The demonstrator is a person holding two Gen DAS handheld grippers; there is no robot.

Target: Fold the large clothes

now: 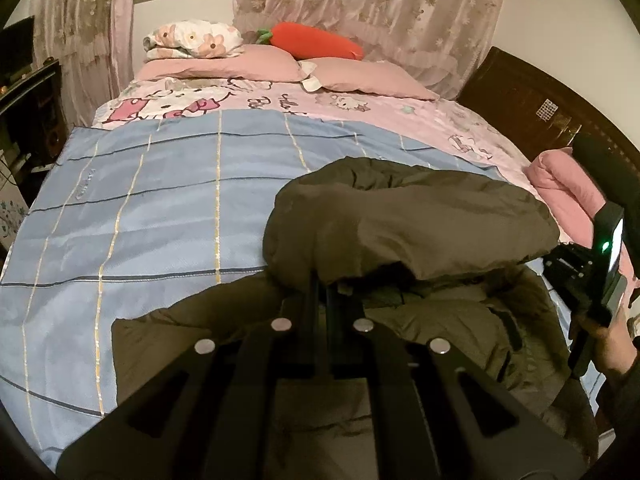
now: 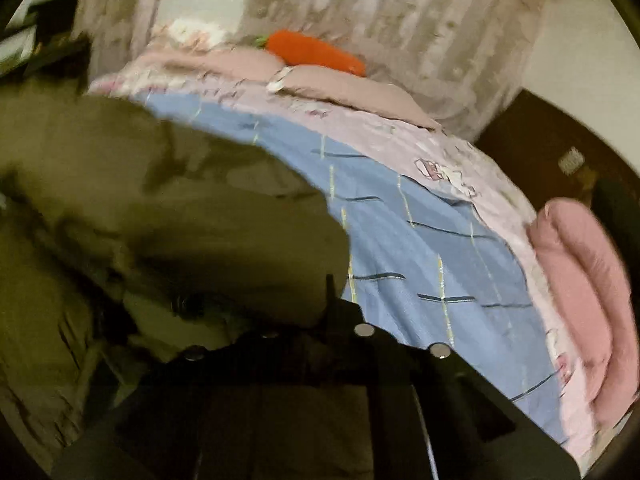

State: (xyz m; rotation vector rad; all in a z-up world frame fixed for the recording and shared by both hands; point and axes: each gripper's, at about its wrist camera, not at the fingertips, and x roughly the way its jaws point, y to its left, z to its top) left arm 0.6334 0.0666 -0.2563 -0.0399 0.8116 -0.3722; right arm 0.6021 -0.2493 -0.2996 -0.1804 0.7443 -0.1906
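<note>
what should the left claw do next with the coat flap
Probably carry the flap on across and lay it flat. The left claw is shut on the coat, whose lifted part bulges over the body, not yet flat on the blue sheet.

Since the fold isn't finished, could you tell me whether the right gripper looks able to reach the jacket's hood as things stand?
Probably yes: the right gripper sits at the edge of the olive jacket, and nothing lies between them. The view is blurred, so contact is unclear.
</note>
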